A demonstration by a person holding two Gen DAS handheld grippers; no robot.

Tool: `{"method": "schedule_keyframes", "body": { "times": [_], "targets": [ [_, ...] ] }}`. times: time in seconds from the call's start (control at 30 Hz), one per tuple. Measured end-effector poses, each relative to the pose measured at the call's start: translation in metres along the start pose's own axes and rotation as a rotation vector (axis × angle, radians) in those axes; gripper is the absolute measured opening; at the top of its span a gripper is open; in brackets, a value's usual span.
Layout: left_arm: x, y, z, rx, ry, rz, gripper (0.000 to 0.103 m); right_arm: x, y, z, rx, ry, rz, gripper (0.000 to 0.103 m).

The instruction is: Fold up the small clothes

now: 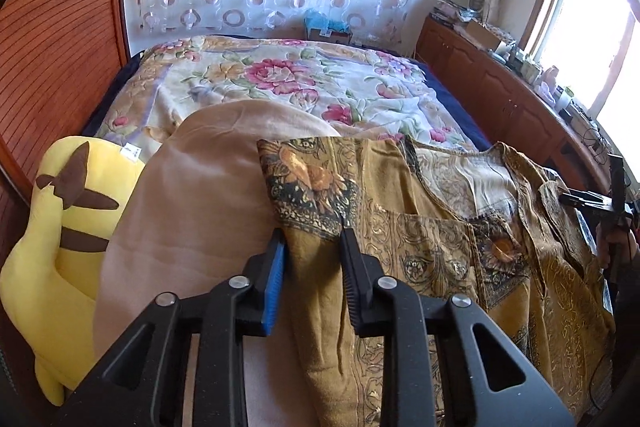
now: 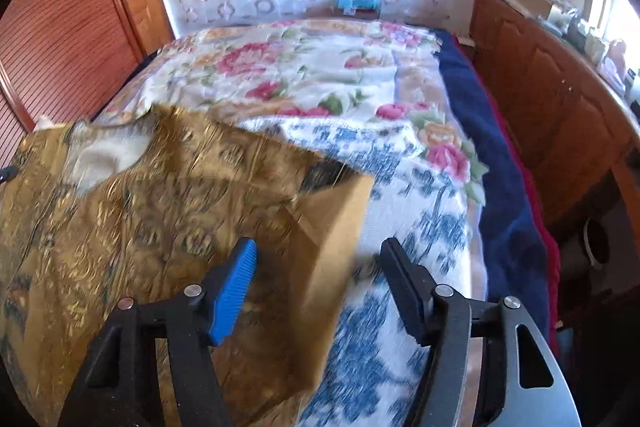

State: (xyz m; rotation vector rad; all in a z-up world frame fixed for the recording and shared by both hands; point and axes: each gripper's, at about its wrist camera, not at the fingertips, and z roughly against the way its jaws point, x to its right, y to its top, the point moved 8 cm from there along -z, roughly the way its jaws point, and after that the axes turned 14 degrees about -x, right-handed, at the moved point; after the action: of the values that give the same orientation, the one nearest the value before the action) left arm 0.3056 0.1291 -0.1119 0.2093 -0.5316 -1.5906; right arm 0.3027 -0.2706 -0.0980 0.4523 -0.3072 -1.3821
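A mustard-gold patterned top [image 1: 432, 247] lies spread on the bed, neckline away from me. My left gripper [image 1: 314, 239] straddles its left sleeve, and the jaws stand partly apart with the cloth between them. In the right wrist view the same top [image 2: 140, 219] is blurred, and its right sleeve [image 2: 328, 227] is folded so the plain inner side shows. My right gripper [image 2: 318, 251] is open, wide apart, with the sleeve's edge between the fingers and not pinched. The right gripper also shows at the far right of the left wrist view [image 1: 592, 199].
A beige blanket [image 1: 192, 211] and a yellow plush toy [image 1: 60, 239] lie left of the top. A floral quilt [image 1: 280, 79] covers the bed; a blue-and-white cloth [image 2: 400, 247] lies under the sleeve. A wooden cabinet [image 2: 552, 115] stands right, a wooden wardrobe [image 1: 56, 39] left.
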Motion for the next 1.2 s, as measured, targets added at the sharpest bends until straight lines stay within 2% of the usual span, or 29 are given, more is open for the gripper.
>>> {"method": "schedule_keyframes", "body": {
  "times": [0.07, 0.1, 0.13, 0.17, 0.23, 0.3, 0.37, 0.5, 0.67, 0.93, 1.07, 1.2],
  "targets": [
    [0.005, 0.0, 0.002, 0.011, -0.003, -0.027, 0.013, -0.001, 0.007, 0.001, 0.003, 0.013, -0.012, 0.064],
    [0.008, 0.0, 0.004, 0.019, -0.008, -0.035, 0.008, -0.003, 0.008, 0.0, 0.001, 0.012, -0.008, 0.052],
    [0.012, 0.0, 0.008, 0.029, -0.019, -0.041, 0.006, -0.009, 0.008, -0.001, -0.005, -0.004, 0.015, 0.035],
    [0.016, 0.001, 0.012, 0.043, -0.027, -0.047, 0.005, -0.014, 0.009, -0.002, -0.016, -0.013, 0.046, 0.031],
    [0.029, 0.0, 0.022, 0.075, -0.028, -0.077, 0.005, -0.021, 0.009, -0.002, -0.028, -0.002, 0.071, 0.011],
    [0.037, -0.002, 0.034, 0.1, -0.041, -0.09, 0.005, -0.029, 0.006, 0.001, -0.025, -0.006, 0.103, 0.007],
    [0.048, -0.004, 0.048, 0.121, -0.068, -0.1, 0.005, -0.032, 0.007, 0.007, -0.009, 0.006, 0.102, 0.005],
    [0.068, -0.011, 0.085, 0.195, -0.083, -0.13, 0.005, -0.044, 0.0, 0.045, 0.083, 0.055, 0.095, 0.004],
    [0.078, -0.029, 0.125, 0.266, -0.09, -0.145, 0.005, -0.066, -0.026, 0.098, 0.175, 0.085, 0.113, 0.004],
    [0.07, -0.096, 0.167, 0.326, -0.064, -0.143, 0.003, -0.091, -0.113, 0.165, 0.256, 0.081, 0.143, 0.004],
    [0.051, -0.143, 0.169, 0.312, -0.03, -0.108, 0.003, -0.093, -0.175, 0.19, 0.272, 0.069, 0.137, 0.004],
    [0.034, -0.189, 0.165, 0.293, -0.043, -0.056, 0.003, -0.096, -0.239, 0.204, 0.259, 0.058, 0.137, 0.004]
  ]
}}
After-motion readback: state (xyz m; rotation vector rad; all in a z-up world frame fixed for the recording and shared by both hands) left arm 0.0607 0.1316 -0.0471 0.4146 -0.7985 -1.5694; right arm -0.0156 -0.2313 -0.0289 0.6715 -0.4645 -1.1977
